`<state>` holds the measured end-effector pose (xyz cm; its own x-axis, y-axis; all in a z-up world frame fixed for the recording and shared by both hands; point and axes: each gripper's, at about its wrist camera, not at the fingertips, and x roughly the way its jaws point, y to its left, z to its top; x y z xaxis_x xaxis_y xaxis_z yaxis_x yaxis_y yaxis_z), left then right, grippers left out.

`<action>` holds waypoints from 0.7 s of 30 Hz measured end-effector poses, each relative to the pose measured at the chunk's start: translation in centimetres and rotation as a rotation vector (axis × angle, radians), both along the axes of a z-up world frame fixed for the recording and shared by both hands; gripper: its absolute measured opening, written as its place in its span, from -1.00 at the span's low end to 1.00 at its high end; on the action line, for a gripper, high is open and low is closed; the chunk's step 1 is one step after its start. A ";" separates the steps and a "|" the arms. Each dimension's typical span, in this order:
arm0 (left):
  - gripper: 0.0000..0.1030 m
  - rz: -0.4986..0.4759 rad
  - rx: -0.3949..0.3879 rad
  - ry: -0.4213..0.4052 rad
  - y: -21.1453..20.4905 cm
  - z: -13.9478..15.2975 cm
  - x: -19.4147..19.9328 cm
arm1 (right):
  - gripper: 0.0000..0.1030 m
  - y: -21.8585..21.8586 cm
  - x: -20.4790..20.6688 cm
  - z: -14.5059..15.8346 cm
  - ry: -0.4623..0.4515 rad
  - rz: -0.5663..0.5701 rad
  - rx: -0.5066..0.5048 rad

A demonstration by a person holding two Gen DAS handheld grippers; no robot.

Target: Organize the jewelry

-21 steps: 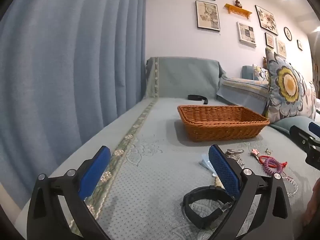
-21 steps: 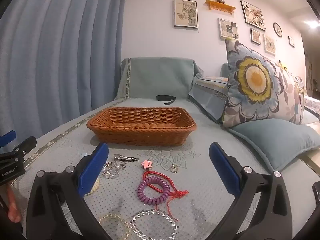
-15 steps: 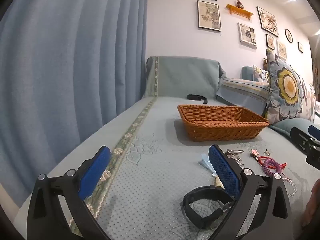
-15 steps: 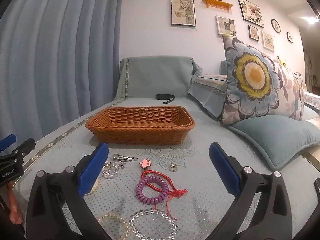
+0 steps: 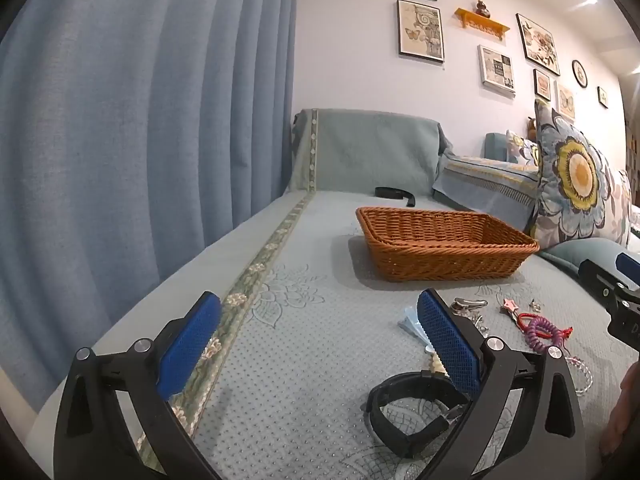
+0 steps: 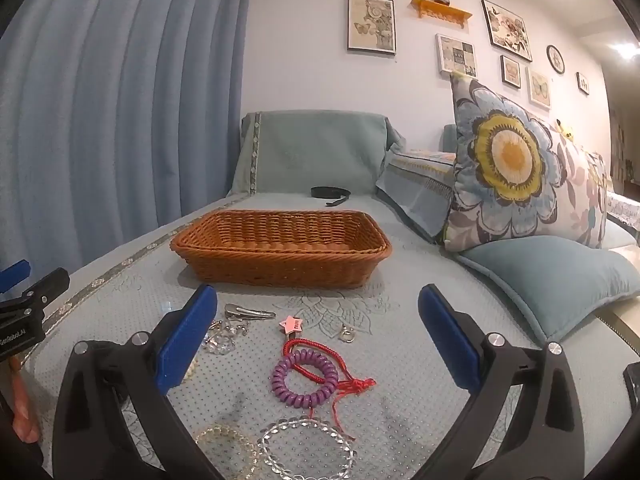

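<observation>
Nothing sorted yet; basket (image 6: 280, 248) looks empty.

Left gripper (image 5: 320, 336) and right gripper (image 6: 316, 336) both spread wide, holding nothing. Jewelry lies loose on the sofa cover (image 6: 400, 344) in front of the basket: purple coil band (image 6: 304, 378), red cord (image 6: 352, 386), hair clip (image 6: 248, 313), clear bead bracelet (image 6: 306, 448), black strap (image 5: 408, 412). All left to move.

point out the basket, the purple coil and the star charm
basket (image 6: 280, 268), right wrist view, front wall
purple coil (image 6: 305, 378), right wrist view, on its near loop
star charm (image 6: 292, 324), right wrist view, pink face
</observation>
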<state>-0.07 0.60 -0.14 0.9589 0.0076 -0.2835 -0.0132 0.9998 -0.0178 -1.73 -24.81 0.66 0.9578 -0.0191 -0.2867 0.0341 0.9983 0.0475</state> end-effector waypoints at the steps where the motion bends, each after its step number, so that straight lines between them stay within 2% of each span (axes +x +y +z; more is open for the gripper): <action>1: 0.85 0.000 0.000 0.000 0.1 0.0 0.0 | 0.87 -0.1 0.1 0.0 0.002 0.000 0.002; 21: 0.85 0.002 -0.001 0.004 -0.3 -0.1 0.2 | 0.87 -0.1 0.3 -0.1 0.009 0.001 0.005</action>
